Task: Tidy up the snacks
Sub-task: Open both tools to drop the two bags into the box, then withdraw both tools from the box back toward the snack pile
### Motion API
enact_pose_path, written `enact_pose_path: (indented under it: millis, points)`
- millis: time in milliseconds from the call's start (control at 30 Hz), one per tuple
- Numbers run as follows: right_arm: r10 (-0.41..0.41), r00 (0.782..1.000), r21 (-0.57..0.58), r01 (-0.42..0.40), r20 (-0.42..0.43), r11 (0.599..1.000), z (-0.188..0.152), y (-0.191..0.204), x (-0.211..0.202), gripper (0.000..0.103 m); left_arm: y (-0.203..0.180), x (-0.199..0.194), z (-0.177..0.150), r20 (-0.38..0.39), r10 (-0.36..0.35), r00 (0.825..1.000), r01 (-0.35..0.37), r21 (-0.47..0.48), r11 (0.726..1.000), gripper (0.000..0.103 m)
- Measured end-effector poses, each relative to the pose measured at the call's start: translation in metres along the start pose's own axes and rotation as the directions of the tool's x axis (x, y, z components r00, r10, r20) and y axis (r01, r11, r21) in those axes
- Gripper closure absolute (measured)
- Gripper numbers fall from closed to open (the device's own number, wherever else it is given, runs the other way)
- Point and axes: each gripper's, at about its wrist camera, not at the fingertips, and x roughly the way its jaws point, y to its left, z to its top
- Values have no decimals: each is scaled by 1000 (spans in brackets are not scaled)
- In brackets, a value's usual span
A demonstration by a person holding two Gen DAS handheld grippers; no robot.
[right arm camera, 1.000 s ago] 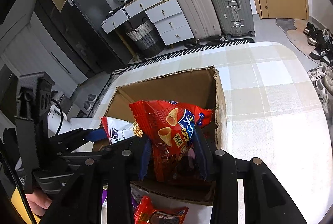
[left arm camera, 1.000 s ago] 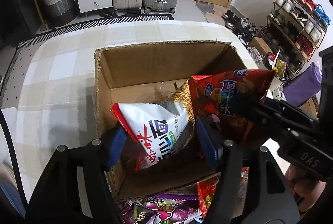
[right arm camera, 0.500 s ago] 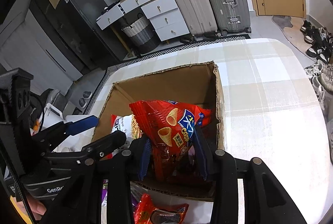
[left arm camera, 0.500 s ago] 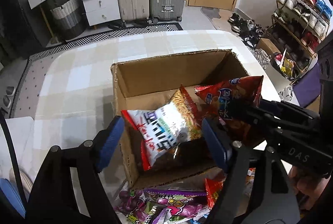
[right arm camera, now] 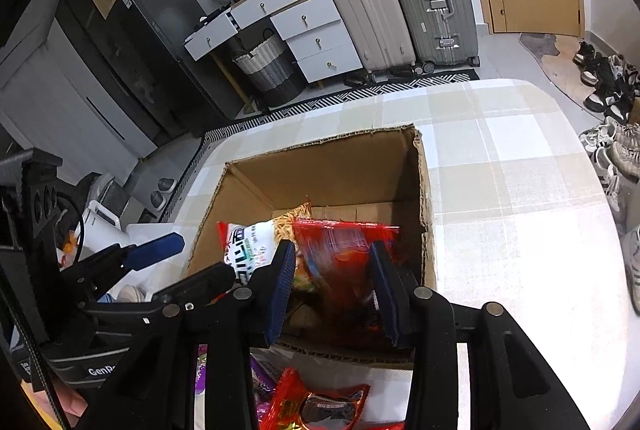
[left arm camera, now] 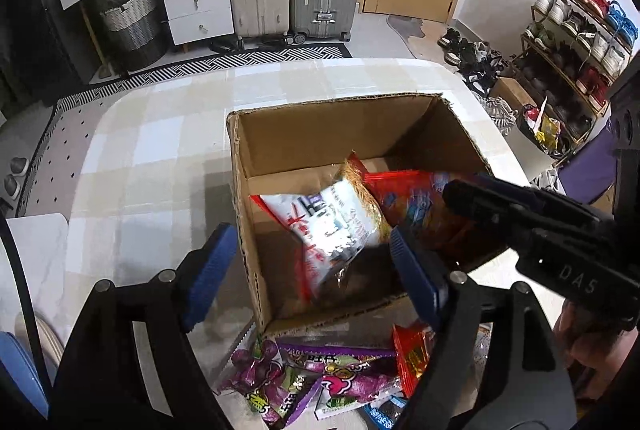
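Observation:
An open cardboard box (left arm camera: 340, 102) (right arm camera: 320, 146) stands on the checked table. Inside it a white snack bag (left arm camera: 328, 226) (right arm camera: 248, 250) leans against the left side. My left gripper (left arm camera: 311, 234) (right arm camera: 202, 256) hovers open above the box's near left corner, blue pads wide apart and touching nothing. My right gripper (right arm camera: 332, 248) (left arm camera: 456, 194) is shut on a red snack bag (right arm camera: 336, 262) (left arm camera: 412, 202). That bag hangs, blurred, inside the right half of the box beside the white one.
Loose snacks lie on the table in front of the box: purple packs (left arm camera: 332, 378) and a red pack (left arm camera: 412, 354) (right arm camera: 320, 406). The checked tablecloth (left arm camera: 160, 150) (right arm camera: 520, 210) stretches left and right of the box. Suitcases, drawers and a shoe rack stand beyond the table.
My left gripper's jaws widened off the white bag and the gripper rose and drew back; the white bag now rests in the box. The red bag sits lower between the right pads.

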Motion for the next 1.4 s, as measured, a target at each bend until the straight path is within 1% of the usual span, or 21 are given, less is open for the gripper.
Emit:
enact_pose_path:
  millis: [167,300,467,567,733,833,967,1067,1133,1267,1300,1367,1400]
  points:
    - [6,1000,-12,-6,23,1000,3,5,-14,64,-6,-14,-3,14,5,1000,-5,1,1000,25]
    - [13,999,-22,-12,46,1000,2,11,-32,64,-10,-35,-7,36,9,999,-10,8,1000,25]
    - [8,998,-33,-6,67,999,-2,18,-58,64,-16,-69,-16,74,20,997,-22,19,1000,25]
    - [8,996,-49,-3,87,999,-9,25,-80,64,-19,-95,-24,97,10,995,-12,16,1000,24]
    - [12,992,-73,-3,124,997,-25,39,-120,64,-27,-146,-47,136,6,991,-7,10,1000,23]
    - [11,988,-95,4,157,995,-36,50,-149,61,-30,-178,-64,164,-15,986,16,-7,1000,21]
    - [21,981,-113,1,195,994,-53,63,-182,60,-37,-221,-86,196,-33,980,37,-20,999,21]
    - [22,975,-129,7,219,992,-67,69,-205,58,-45,-258,-106,232,-29,972,34,-16,999,21]
    - [27,971,-136,6,238,991,-79,73,-221,54,-50,-278,-119,254,-28,967,33,-13,999,17]
    - [36,963,-147,3,269,989,-105,77,-246,54,-57,-312,-148,296,-22,955,24,-5,1000,16]
    - [38,961,-150,3,273,989,-112,77,-250,53,-59,-320,-156,304,-18,953,20,-3,1000,16]
    - [39,959,-162,7,281,987,-130,79,-258,46,-63,-331,-171,311,-16,950,18,-5,1000,15]
    - [40,959,-167,8,280,986,-138,79,-259,40,-65,-337,-180,315,-13,949,16,-7,1000,15]
